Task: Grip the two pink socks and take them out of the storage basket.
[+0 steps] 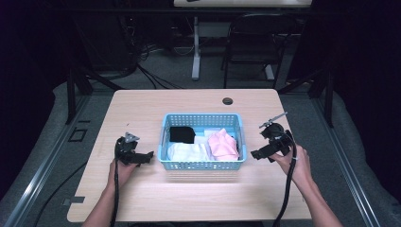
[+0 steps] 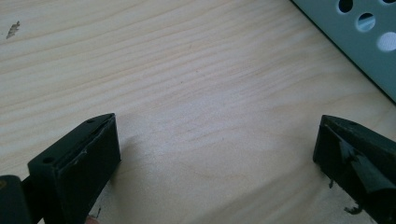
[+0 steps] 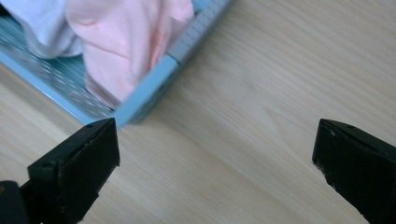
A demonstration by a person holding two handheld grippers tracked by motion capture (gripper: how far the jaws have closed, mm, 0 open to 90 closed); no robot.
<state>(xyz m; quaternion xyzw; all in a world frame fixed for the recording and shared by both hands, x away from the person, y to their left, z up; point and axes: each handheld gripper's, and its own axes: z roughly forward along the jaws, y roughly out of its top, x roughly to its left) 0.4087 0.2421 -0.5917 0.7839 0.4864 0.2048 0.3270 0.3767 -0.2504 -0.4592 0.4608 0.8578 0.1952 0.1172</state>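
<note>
Pale wood table (image 1: 142,198) in a dark room, grey floor, a black chair (image 1: 255,42) beyond. The blue basket (image 1: 202,164) sits mid-table, long axis running left to right, holding black, white and pink cloth (image 1: 223,144). Left gripper (image 1: 147,156) and right gripper (image 1: 255,154) flank it, both spread wide, gripping nothing. The right gripper view catches the basket's corner (image 3: 140,100) and pink folds; the left gripper view, its perforated wall (image 2: 359,37).
</note>
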